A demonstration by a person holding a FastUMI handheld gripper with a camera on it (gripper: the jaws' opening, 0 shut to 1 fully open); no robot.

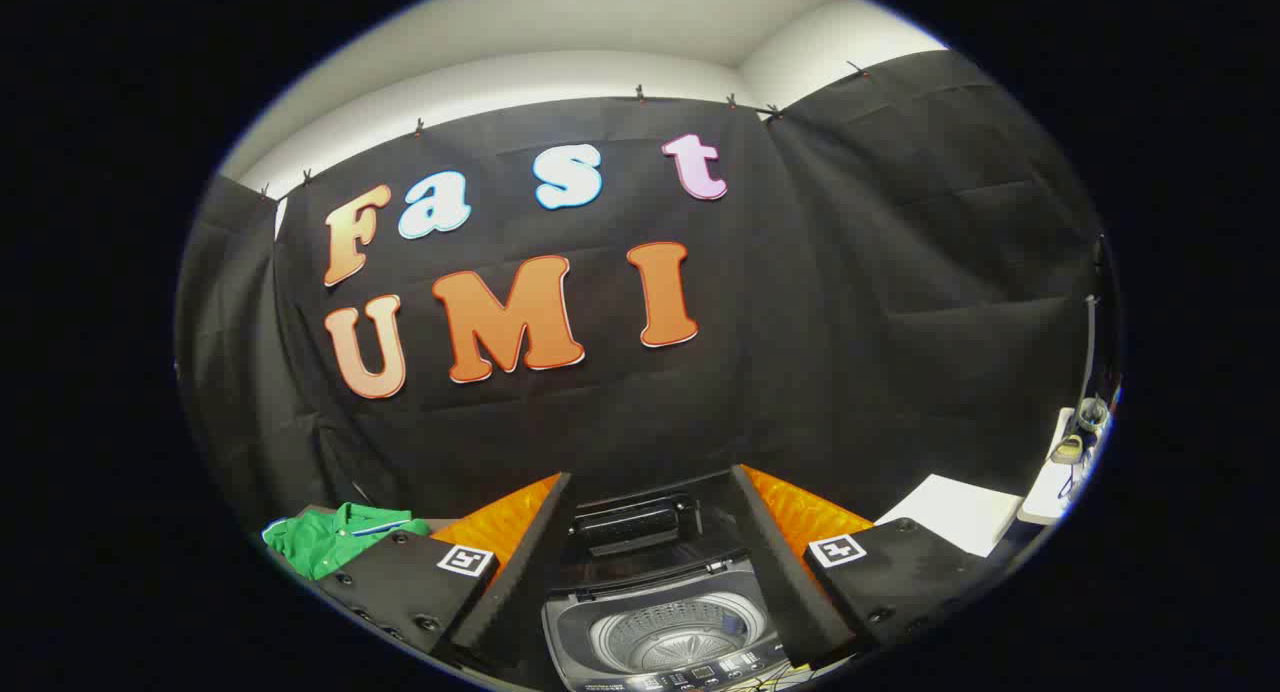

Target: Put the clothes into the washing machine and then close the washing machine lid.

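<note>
A small top-loading washing machine (660,627) stands between and just ahead of my fingers, its lid (630,524) raised at the back and the round metal drum (672,632) showing with nothing seen inside. A green garment with a collar (335,535) lies crumpled beyond the left finger, to the left of the machine. My gripper (655,547) is open, its two fingers spread wide on either side of the machine's opening, holding nothing.
A white sheet or board (955,512) lies to the right beyond the right finger. Farther right, a white ledge (1060,477) carries a few small items. Black cloth walls close off the back and both sides.
</note>
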